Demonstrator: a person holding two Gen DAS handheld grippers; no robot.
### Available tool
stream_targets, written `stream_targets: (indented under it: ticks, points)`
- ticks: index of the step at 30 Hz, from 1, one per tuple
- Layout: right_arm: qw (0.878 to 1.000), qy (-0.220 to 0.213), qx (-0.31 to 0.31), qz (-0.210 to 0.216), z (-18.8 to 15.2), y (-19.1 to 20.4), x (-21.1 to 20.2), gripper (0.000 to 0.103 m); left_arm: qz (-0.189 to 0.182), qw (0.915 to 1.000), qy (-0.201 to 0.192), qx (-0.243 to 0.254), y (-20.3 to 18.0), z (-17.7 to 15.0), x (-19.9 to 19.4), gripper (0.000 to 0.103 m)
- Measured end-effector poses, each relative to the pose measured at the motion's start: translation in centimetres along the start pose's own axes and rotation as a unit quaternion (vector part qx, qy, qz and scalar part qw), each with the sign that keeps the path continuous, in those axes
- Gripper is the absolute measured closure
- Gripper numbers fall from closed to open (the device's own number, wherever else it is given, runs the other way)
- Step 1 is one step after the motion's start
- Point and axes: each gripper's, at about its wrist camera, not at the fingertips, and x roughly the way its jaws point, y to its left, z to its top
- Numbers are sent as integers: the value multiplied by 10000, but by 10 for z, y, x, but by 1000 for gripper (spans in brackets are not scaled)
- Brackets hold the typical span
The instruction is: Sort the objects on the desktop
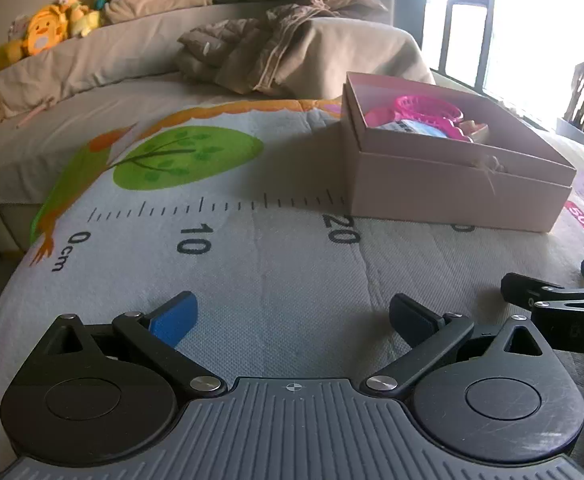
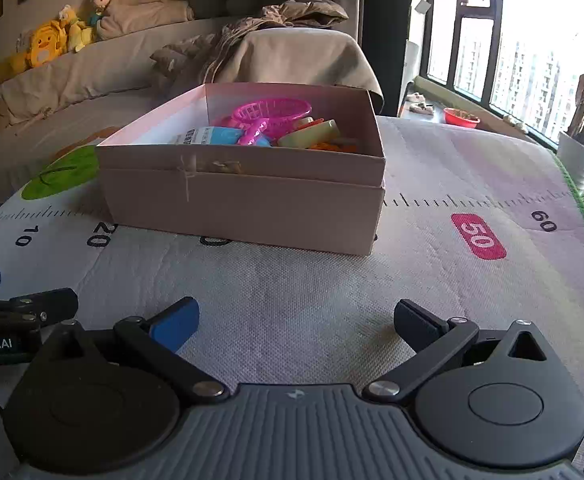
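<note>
A pale pink cardboard box (image 2: 244,204) stands on the printed ruler mat (image 2: 292,300); it also shows in the left wrist view (image 1: 452,184). Inside lie a pink plastic basket (image 2: 272,110), a blue-and-white pack (image 2: 212,135), a pale green piece (image 2: 312,133) and orange bits. My left gripper (image 1: 294,318) is open and empty, low over the mat, left of and short of the box. My right gripper (image 2: 296,320) is open and empty, in front of the box. Each gripper's fingers show at the edge of the other's view.
A sofa (image 1: 112,52) with crumpled grey-brown clothes (image 1: 276,40) and yellow plush toys (image 1: 48,32) runs behind the mat. A window (image 2: 532,40) with a white plant pot (image 2: 578,160) and a red bowl (image 2: 461,117) is at the right.
</note>
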Motion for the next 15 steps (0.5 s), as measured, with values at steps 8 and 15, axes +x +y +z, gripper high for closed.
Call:
stream_targets:
  ticks: [8, 15]
  points:
    - [10000, -30, 77, 16, -2, 1, -1, 0, -4, 10000, -1, -3, 1, 0, 1, 0]
    - [10000, -11, 52, 36, -2, 1, -1, 0, -8, 10000, -1, -5, 0, 0, 0, 0]
